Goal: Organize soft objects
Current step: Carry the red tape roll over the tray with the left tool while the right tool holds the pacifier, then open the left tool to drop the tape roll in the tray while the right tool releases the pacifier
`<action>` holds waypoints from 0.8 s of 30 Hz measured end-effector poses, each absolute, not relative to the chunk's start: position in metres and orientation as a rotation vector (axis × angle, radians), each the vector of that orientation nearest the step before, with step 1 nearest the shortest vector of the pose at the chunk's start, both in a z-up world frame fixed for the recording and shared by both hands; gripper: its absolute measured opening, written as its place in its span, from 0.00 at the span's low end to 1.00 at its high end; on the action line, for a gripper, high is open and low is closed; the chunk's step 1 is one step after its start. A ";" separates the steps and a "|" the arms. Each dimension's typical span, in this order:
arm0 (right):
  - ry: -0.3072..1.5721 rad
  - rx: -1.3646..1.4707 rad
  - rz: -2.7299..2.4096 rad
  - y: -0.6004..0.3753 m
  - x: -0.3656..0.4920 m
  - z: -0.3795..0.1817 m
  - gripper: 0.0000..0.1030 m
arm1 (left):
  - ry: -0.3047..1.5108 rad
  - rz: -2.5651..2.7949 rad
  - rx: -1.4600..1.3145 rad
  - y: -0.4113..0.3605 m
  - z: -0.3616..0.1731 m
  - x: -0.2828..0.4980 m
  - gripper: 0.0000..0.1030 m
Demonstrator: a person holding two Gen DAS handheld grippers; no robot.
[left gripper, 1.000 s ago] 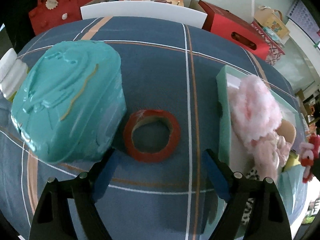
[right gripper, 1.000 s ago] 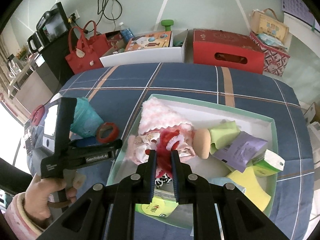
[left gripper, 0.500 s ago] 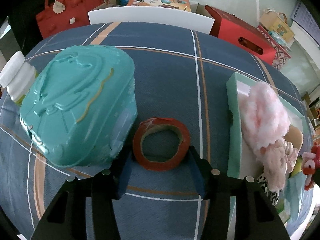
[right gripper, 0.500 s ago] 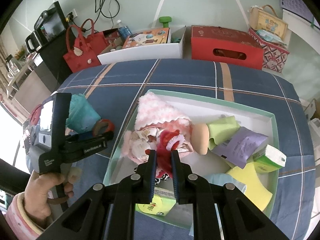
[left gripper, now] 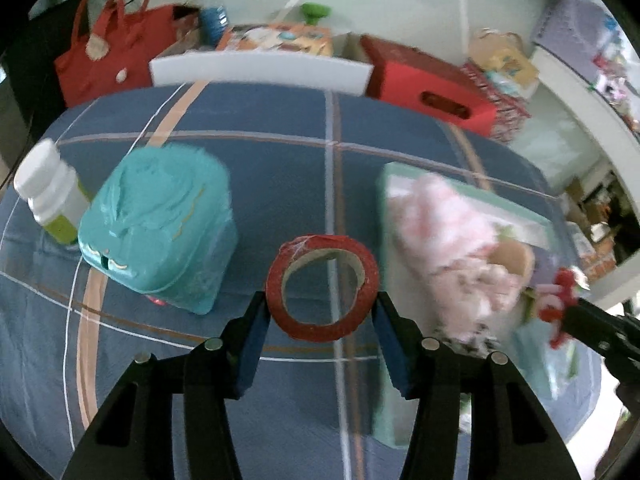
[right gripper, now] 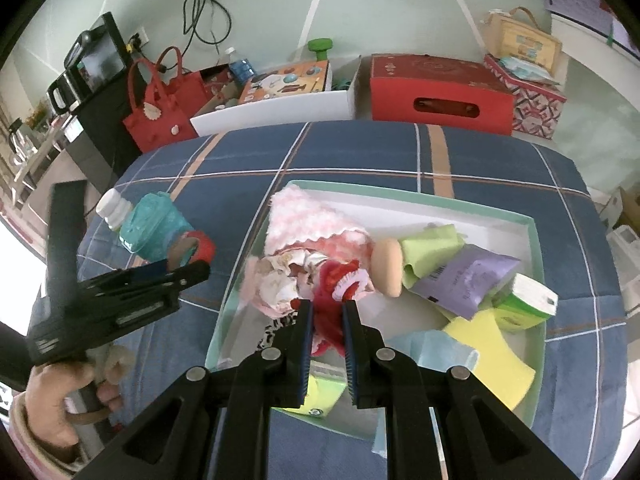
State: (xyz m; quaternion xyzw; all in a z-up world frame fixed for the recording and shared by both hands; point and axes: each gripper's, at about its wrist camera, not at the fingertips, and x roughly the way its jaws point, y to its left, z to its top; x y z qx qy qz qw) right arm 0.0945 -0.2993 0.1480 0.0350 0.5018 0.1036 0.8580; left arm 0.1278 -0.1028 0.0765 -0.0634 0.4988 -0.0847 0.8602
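My left gripper (left gripper: 320, 308) is shut on a red tape roll (left gripper: 322, 287) and holds it tilted up off the blue plaid cloth; it also shows in the right wrist view (right gripper: 194, 246). My right gripper (right gripper: 326, 312) is shut on a small red and pink soft toy (right gripper: 334, 292) above the mint-green box (right gripper: 536, 280). The box holds a fluffy pink soft item (right gripper: 304, 220), a beige sponge (right gripper: 387, 267), a green cloth, a purple pouch (right gripper: 468, 276) and yellow sponges. The toy and right gripper appear at the right edge of the left wrist view (left gripper: 560, 304).
A teal wipes pack (left gripper: 160, 224) and a white-capped bottle (left gripper: 48, 192) stand left of the tape. Beyond the table's far edge are a red handbag (right gripper: 164, 108), a white bin (right gripper: 276, 112), a red carton (right gripper: 436, 96) and patterned boxes.
My left gripper closed from wide open onto the tape roll and lifted it off the cloth. My right gripper kept its hold on the red toy over the box.
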 end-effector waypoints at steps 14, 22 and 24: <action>1.028 0.113 0.145 -0.332 0.078 0.166 0.15 | 1.032 -0.423 -0.086 -0.151 0.117 0.103 0.53; 1.069 0.121 0.156 -0.330 0.077 0.150 0.15 | 1.111 -0.458 -0.101 -0.160 0.097 0.102 0.53; 1.084 0.120 0.162 -0.327 0.079 0.144 0.15 | 1.132 -0.463 -0.106 -0.163 0.091 0.103 0.53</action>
